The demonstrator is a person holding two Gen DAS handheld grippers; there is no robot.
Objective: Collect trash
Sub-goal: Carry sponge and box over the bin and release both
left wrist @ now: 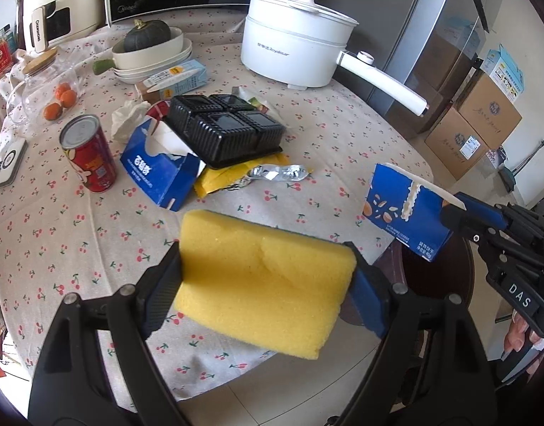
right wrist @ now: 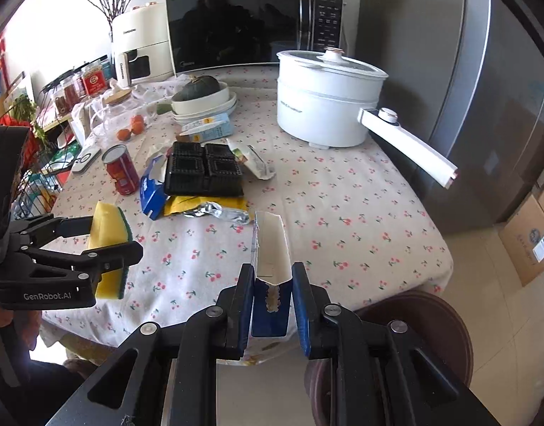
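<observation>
My left gripper (left wrist: pixel 268 266) is shut on a yellow sponge (left wrist: pixel 264 284) with a green backing, held above the table's near edge; it also shows in the right wrist view (right wrist: pixel 106 238). My right gripper (right wrist: pixel 272 284) is shut on an opened blue carton (right wrist: pixel 270 255), held over the table's front edge; the carton also shows in the left wrist view (left wrist: pixel 403 209). On the table lie a black plastic tray (left wrist: pixel 225 127), a yellow wrapper (left wrist: pixel 218 181), crumpled foil (left wrist: pixel 279 174), a red can (left wrist: pixel 89 152) and a torn blue tissue box (left wrist: pixel 158 170).
A white electric pot (left wrist: pixel 293 49) with a long handle stands at the back right. A squash in stacked bowls (left wrist: pixel 151 49), a small milk carton (left wrist: pixel 179 78), oranges (left wrist: pixel 60 103) and a microwave (right wrist: pixel 250 25) sit behind. Cardboard boxes (left wrist: pixel 474 127) and a round stool (right wrist: pixel 407 330) are on the right.
</observation>
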